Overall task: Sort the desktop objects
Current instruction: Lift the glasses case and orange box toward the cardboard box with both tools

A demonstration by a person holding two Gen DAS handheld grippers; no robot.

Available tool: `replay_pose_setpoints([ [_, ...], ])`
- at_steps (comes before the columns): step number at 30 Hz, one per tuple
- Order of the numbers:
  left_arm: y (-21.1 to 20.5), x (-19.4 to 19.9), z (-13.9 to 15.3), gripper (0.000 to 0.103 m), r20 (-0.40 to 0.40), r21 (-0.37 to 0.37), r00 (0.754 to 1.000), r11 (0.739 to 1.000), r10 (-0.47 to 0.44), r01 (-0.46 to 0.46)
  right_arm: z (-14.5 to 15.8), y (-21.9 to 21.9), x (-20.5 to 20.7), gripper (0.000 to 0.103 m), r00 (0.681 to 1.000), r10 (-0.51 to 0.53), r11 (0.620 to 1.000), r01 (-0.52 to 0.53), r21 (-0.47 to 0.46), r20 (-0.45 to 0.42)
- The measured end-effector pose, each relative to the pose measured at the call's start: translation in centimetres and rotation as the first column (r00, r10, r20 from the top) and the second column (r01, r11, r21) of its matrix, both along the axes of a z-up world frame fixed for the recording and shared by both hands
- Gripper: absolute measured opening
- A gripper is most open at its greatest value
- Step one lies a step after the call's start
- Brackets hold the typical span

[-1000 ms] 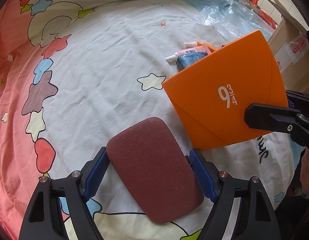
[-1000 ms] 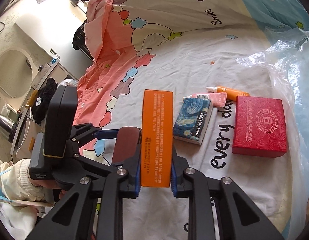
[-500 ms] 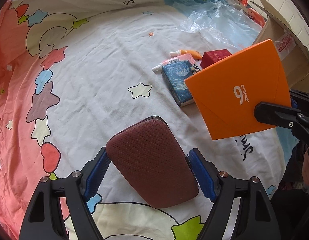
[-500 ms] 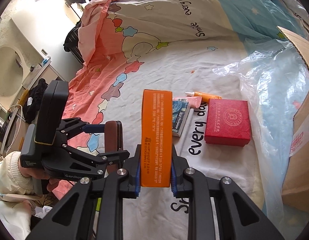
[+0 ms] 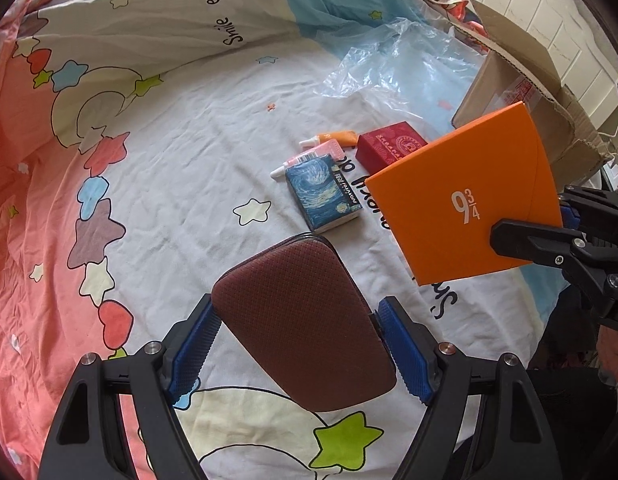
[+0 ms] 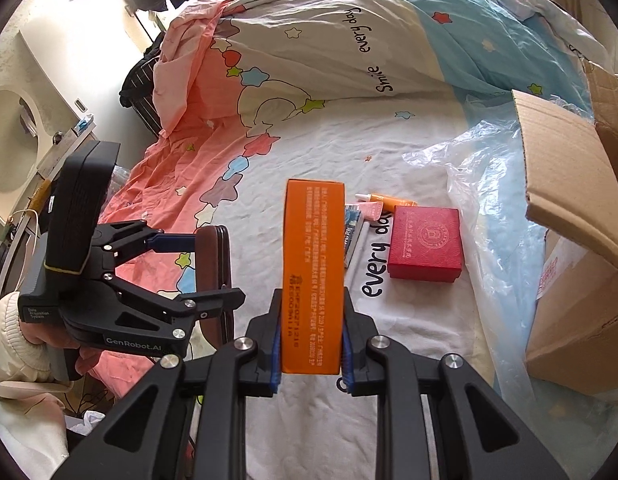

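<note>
My left gripper (image 5: 297,344) is shut on a dark red textured case (image 5: 301,320), its blue pads pressed on both long sides, held above the bedsheet. In the right wrist view that gripper (image 6: 205,268) and case (image 6: 213,264) hang at the left. My right gripper (image 6: 311,336) is shut on a flat orange box (image 6: 313,268) held on edge; in the left wrist view the orange box (image 5: 461,196) shows its broad printed face at the right. On the sheet lie a blue painted box (image 5: 323,192), a red box (image 5: 389,148) and two small tubes (image 5: 329,144).
An open cardboard box (image 6: 569,216) stands at the right, with crumpled clear plastic (image 6: 493,184) spread beside it. The cartoon-print duvet (image 6: 309,32) bunches up at the back. A sleeve and hand (image 6: 25,344) hold the left gripper.
Both grippers have risen with their loads. The sheet and the objects on it look farther away, and the cardboard box has come into the right wrist view.
</note>
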State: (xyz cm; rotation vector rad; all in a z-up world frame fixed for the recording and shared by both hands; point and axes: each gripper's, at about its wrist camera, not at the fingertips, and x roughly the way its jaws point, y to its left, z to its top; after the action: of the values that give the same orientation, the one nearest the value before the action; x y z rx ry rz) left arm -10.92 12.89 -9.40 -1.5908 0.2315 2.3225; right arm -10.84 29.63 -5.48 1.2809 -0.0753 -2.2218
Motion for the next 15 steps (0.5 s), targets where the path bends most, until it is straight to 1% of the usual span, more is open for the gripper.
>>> replay_pose_setpoints([
  [5, 0.1, 0.6, 2.4, 0.082, -0.030, 0.021, 1.000, 1.000, -0.001, 0.002, 1.6, 0.4, 1.0, 0.021, 1.000, -0.022, 1.000, 0.022, 0.005, -0.022],
  [15, 2.0, 2.4, 6.9, 0.082, -0.094, 0.015, 0.993, 0.997, -0.068, 0.070, 4.1, 1.8, 2.8, 0.021, 0.996, -0.077, 0.997, 0.077, -0.009, -0.049],
])
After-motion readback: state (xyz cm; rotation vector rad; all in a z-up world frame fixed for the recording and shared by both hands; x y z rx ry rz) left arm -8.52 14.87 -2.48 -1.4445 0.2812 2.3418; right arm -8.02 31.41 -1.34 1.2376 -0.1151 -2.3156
